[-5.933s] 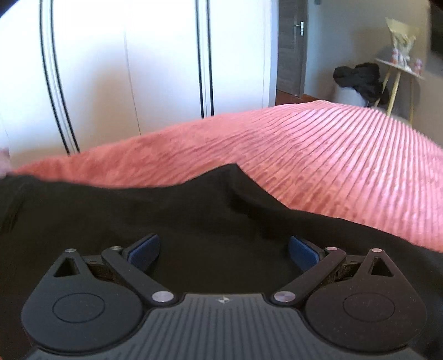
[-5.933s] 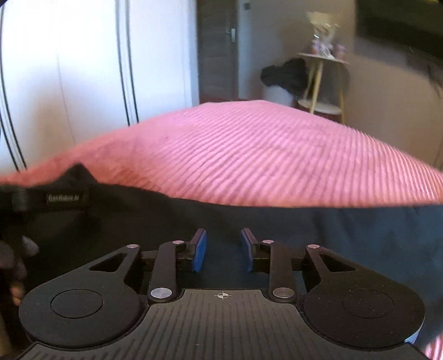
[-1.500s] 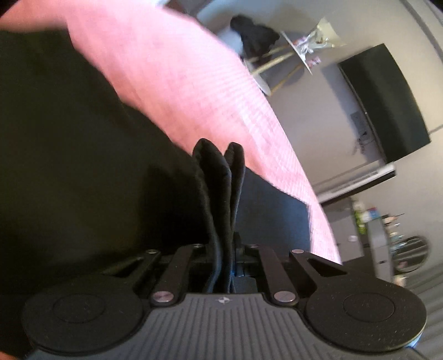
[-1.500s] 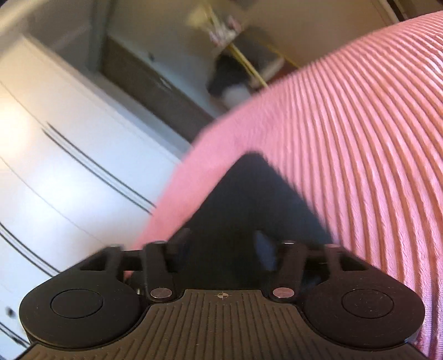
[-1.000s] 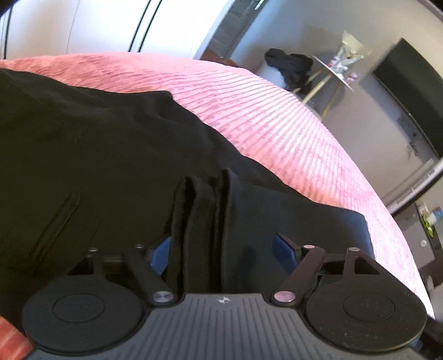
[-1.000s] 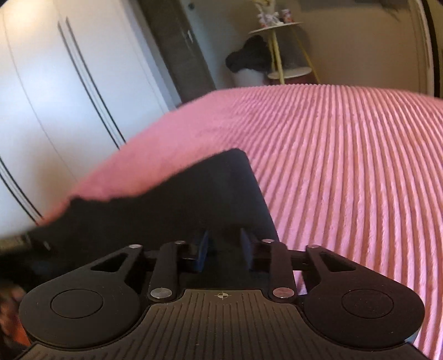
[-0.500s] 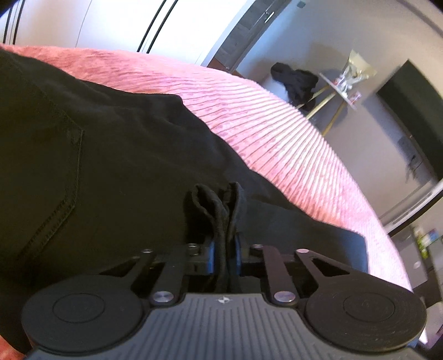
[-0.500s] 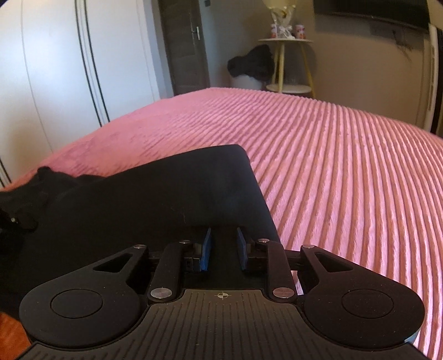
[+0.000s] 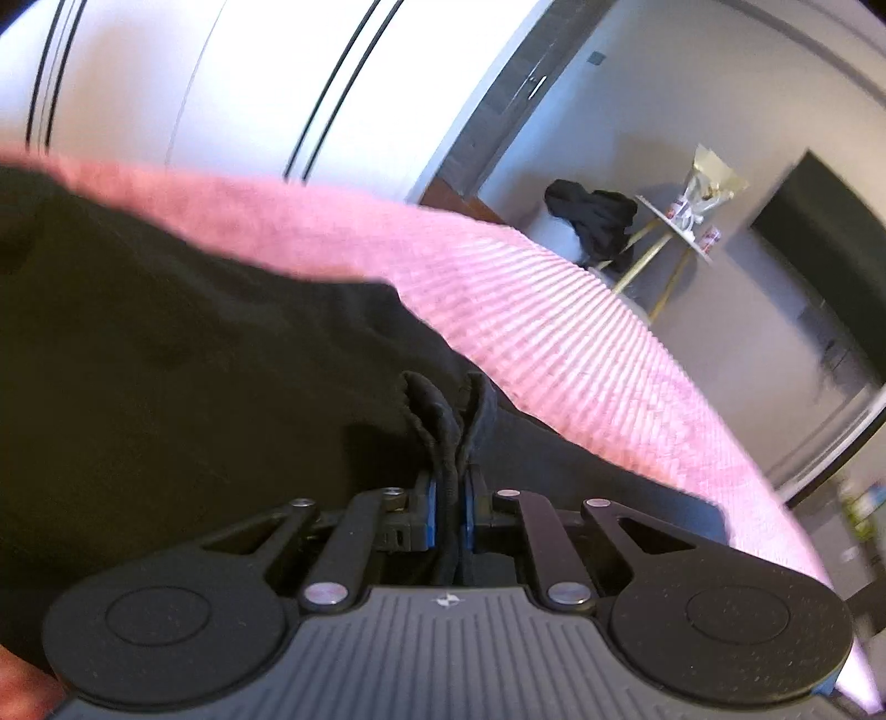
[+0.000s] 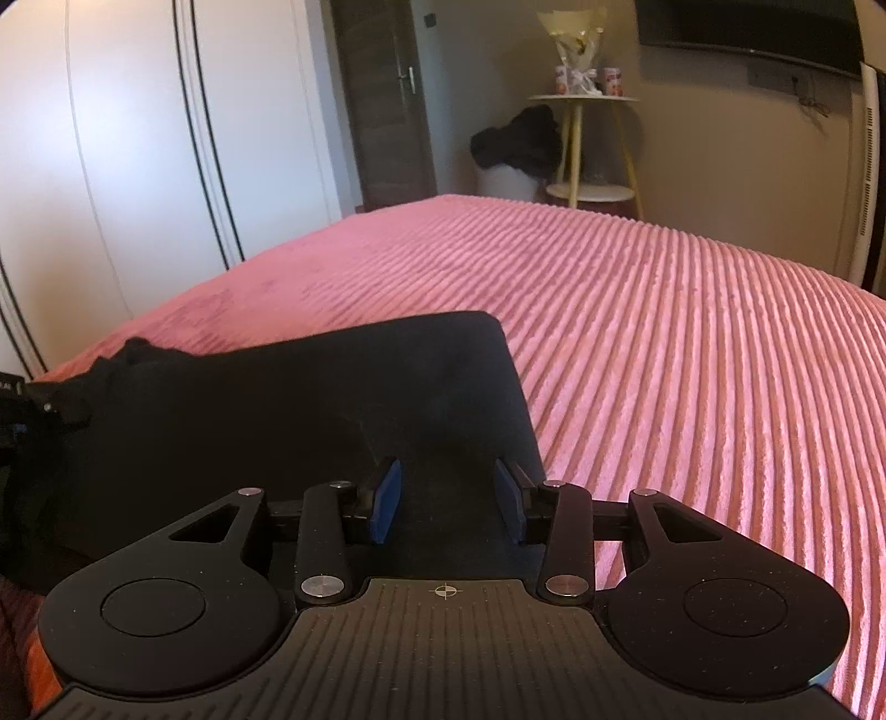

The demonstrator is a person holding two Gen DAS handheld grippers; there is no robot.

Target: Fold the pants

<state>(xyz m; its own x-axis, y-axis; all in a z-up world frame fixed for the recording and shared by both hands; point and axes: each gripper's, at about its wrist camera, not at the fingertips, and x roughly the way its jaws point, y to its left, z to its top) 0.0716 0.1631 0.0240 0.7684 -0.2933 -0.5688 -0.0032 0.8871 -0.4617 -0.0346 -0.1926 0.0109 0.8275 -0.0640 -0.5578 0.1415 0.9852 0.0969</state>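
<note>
Pink ribbed bed (image 10: 692, 343) carries black pants (image 10: 310, 399); left claw (image 9: 448, 512) pinches a bunched fold, right claw (image 10: 448, 501) opening, pads clear of the cloth

Bedroom in a home. Bed (image 10: 664, 343) with pink ribbed cover; white wardrobe doors (image 10: 138, 138) beside it; dark wooden door (image 10: 387, 99) beyond; small round side table (image 10: 587, 99) and wall-mounted screen (image 10: 747, 22) past the bed's far end.
</note>
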